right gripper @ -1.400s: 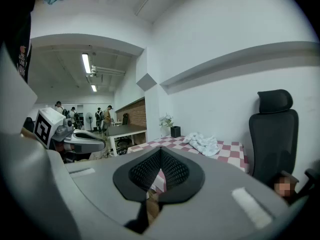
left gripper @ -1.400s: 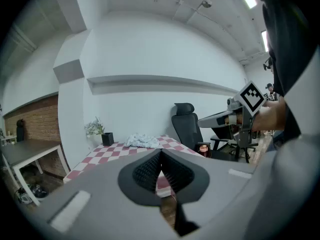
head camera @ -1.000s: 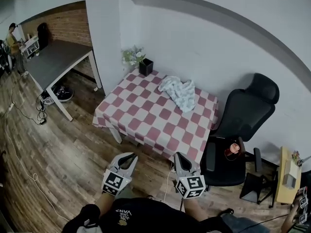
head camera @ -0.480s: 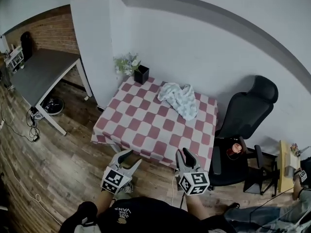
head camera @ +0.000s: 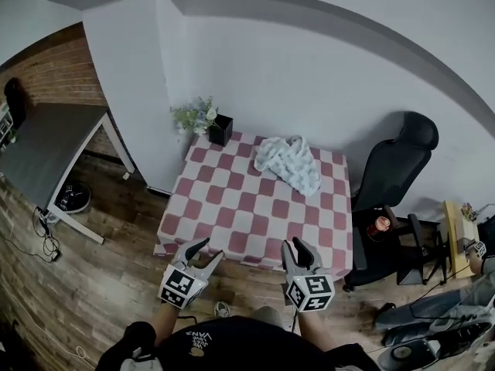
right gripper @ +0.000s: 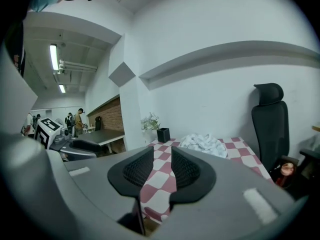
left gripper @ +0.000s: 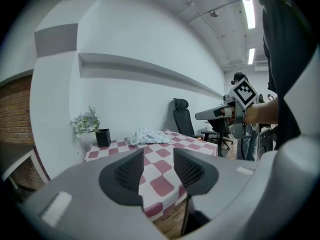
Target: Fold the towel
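The towel (head camera: 288, 163) lies crumpled at the far side of the checked desk (head camera: 232, 222). Soft and light, it is probably best pinched at two corners. The left tool (head camera: 213, 247) and right tool (head camera: 295, 246) have just been opening and stand apart, with nothing between their jaws.

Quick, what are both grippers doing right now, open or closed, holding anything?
Left gripper: open, empty, jaws have just been opening.
Right gripper: open, empty, jaws have just been opening.

Ahead of left gripper (head camera: 205, 251) and right gripper (head camera: 297, 247), checkered tabletop (head camera: 240, 207) lies open up to towel (head camera: 290, 161); plant pot (head camera: 220, 130) stands far ahead-left; office chair (head camera: 394, 180) blocks right gripper's right.
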Tool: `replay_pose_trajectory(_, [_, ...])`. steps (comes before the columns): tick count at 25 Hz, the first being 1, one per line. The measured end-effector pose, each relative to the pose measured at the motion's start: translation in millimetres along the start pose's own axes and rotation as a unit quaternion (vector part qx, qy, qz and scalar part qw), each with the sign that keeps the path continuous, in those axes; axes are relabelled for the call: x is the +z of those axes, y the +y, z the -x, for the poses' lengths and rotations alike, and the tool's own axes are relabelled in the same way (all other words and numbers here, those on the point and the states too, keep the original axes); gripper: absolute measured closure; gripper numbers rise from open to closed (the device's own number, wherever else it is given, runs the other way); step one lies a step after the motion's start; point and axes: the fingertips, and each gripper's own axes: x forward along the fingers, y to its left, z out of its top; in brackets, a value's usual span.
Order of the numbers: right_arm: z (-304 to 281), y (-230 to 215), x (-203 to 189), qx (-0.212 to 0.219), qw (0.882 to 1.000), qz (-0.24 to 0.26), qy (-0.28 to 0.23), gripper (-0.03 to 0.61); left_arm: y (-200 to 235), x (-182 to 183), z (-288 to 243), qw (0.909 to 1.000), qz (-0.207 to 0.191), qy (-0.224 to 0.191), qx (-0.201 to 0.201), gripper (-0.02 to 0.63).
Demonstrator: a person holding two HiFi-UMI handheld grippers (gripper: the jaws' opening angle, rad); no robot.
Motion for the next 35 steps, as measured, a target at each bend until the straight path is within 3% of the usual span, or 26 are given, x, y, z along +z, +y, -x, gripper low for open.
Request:
replay_pose_trajectory(8, [-24.8,-12.3,6.8,-0.021,1.000,-0.005,0.001,0.480,19.9,-2.1,-33.6,0.9997,0.013,-0.003,-0.019,0.454])
replay_pose_trajectory(14, [-61.6,-45.1,24.2,-0.012,1.000,-0.001,-0.009,0.480,36.0,13.2,-70.5,0.9999,0.009,-0.006,-0.003,0.454])
replay_pose_trajectory(26, [-131.6,-108.3,38.2,0.039,0.999,0.010,0.013,0.480,52.2,34.5,-150.2,0.9987,0.007,0.006,0.049,0.454])
replay_pose_trajectory(35, [-176.6,-114.4,20.4,0.066,0.995,0.056,0.053,0.480,71.4,24.3,-173.5,0.9972,0.015,0.032,0.066,0.454])
